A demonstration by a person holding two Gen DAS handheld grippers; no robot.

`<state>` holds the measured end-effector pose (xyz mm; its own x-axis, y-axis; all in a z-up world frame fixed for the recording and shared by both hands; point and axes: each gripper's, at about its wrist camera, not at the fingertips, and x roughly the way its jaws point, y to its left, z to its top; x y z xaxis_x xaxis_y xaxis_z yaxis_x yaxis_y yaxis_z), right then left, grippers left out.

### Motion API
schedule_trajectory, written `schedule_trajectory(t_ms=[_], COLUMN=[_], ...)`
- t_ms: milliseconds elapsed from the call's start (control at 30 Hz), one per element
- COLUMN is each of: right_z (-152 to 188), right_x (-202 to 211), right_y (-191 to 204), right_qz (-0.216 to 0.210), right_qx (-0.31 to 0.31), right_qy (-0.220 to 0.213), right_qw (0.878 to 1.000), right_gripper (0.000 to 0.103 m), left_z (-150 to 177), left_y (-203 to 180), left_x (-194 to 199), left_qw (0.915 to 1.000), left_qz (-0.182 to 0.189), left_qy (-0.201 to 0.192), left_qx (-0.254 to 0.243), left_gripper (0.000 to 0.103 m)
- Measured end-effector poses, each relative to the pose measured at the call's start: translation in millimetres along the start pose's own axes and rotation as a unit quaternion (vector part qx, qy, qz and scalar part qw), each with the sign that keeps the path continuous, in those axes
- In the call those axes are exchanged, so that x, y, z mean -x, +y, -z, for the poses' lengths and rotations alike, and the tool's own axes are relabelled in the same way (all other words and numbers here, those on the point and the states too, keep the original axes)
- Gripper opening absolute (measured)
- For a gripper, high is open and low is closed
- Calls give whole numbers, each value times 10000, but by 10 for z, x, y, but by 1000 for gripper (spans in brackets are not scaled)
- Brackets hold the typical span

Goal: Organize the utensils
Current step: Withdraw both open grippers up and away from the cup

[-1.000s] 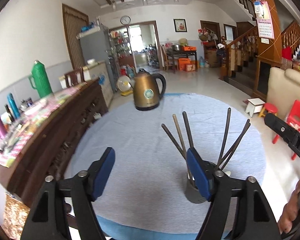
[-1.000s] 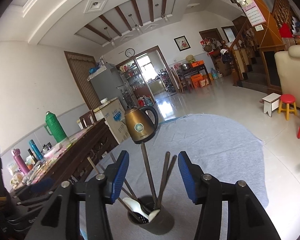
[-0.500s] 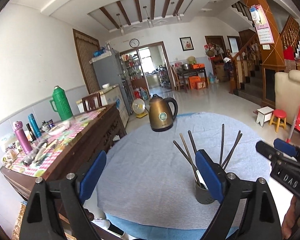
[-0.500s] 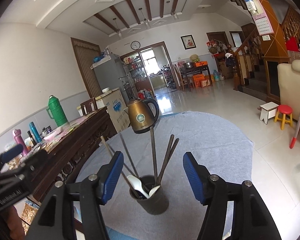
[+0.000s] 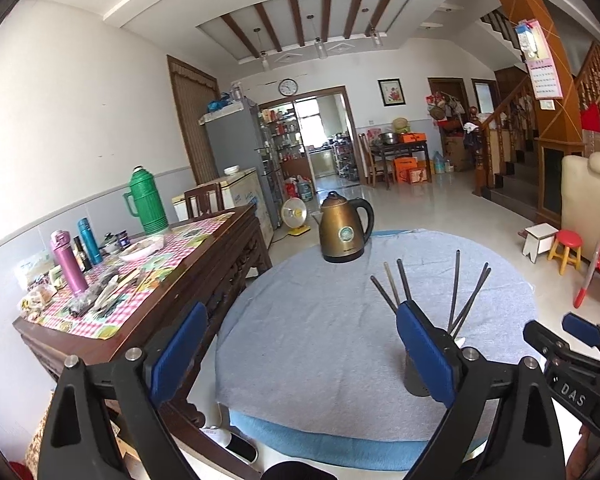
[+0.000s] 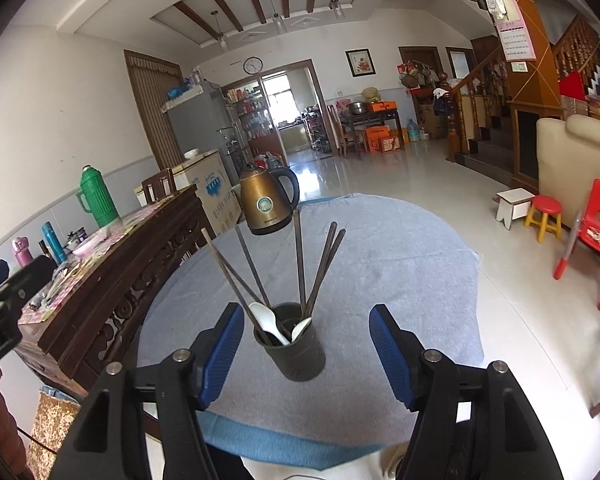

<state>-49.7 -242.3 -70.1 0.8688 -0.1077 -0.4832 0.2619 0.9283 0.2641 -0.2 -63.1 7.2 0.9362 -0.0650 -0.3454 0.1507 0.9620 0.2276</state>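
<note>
Chopsticks [image 6: 300, 264] stand fanned out in a dark cup [image 6: 296, 348] near the front edge of a round table covered with a grey cloth [image 6: 400, 280]. Two white spoons [image 6: 266, 322] lean inside the cup among them, bowls up at the rim. In the right wrist view the cup sits between the blue pads of the right gripper [image 6: 306, 350], whose fingers are spread wide and touch nothing. In the left wrist view the same cup [image 5: 414, 376] is partly hidden behind the right-hand pad of the left gripper [image 5: 302, 354], with the chopsticks [image 5: 456, 292] rising above it; this gripper's fingers are also wide apart and hold nothing, aimed at bare cloth left of the cup. Far across the cloth stands a bronze kettle [image 5: 344, 228] with a black handle. Left of the table runs a dark wooden sideboard [image 5: 204, 264] with a checked cover, carrying a green thermos [image 5: 146, 200], a pink bottle [image 5: 66, 262] and a blue bottle [image 5: 88, 240]. Right of the table, on the tiled floor, are a small red stool [image 6: 544, 216] and a red chair [image 6: 596, 224].
</note>
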Motion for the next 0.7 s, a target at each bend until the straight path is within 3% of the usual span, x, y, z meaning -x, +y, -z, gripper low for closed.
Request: schedule_trajectory(t_ms=[700], right_z=[116], right_x=[47], right_y=[157], right_qz=[97], right_qx=[-73], right_qy=[-54], right_qw=[9999], right_gripper=[71], left_z=[73], left_y=[-46], left_x=[172], left_qw=[9999], left_qz=[-84], left_qy=[74], left_qx=[-31], left_gripper=[98])
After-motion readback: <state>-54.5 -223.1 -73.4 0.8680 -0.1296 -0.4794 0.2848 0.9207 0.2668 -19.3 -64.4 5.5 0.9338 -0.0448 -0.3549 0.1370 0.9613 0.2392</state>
